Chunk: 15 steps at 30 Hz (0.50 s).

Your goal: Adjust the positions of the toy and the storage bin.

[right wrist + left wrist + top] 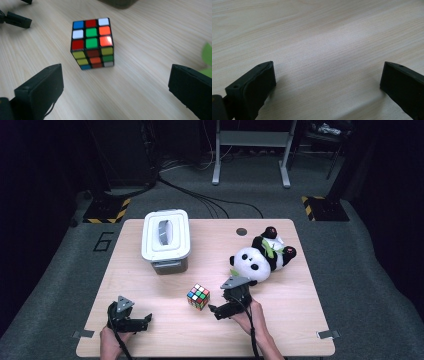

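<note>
- my right gripper (216, 310) is wide open, and nothing is between its jaws.
- the puzzle cube (198, 296) sits flat on the table (280, 320), just to the left of that gripper in the high view. they are near but not touching.
- in the right gripper view the cube (92, 42) is a bit ahead of the jaws, standing by itself on the wood.
- my left gripper (146, 320) is also wide open. it rests low by the near left edge of the table, well away from the cube. in the left gripper view there is just bare wood between its jaws.
- the white box (166, 240) with its lid on is at the far left. the lid has an opening in the top.
- the toy panda (262, 257) lies at the far right, close behind my right hand (245, 315).
- i think the cube part could be at a rest point, since the cube is free on the table and no jaw holds it.
- i cannot tell if the cube is meant to go somewhere else, like the box.
- the panda and the box look untouched right now, so those may be what is left.
</note>
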{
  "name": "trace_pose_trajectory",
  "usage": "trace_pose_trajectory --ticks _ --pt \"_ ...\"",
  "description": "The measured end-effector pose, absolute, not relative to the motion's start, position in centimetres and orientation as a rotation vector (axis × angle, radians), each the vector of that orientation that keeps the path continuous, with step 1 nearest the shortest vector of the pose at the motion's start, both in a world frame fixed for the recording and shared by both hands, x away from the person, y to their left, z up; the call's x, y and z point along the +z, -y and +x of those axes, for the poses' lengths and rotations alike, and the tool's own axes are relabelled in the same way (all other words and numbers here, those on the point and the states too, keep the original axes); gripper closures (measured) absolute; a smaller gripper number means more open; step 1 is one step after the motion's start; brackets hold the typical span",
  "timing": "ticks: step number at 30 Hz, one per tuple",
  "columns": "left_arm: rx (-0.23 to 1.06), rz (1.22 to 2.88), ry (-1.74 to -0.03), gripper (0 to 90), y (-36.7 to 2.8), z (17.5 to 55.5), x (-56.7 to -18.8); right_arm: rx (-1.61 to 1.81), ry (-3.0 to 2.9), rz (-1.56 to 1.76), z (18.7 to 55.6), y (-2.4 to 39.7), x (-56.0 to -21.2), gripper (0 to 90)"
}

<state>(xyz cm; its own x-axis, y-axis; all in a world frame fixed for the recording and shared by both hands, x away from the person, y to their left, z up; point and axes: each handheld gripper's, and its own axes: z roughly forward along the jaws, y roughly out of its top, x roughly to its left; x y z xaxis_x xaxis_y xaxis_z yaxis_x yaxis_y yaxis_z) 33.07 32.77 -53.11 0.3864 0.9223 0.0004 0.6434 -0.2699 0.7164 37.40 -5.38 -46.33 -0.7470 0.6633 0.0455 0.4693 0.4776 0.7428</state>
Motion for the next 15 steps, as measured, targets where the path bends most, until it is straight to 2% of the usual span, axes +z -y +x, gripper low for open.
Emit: trace_pose_trajectory --ticks 6,15 --pt "0.564 2.011 -1.342 0.0 -32.8 33.1 -53.1 1.123 -2.425 1.027 36.0 8.2 -46.9 0.0" --pt "0.57 2.018 -1.328 0.0 -32.7 33.0 -53.1 1.035 -2.303 1.22 33.9 14.6 -50.2 0.0"
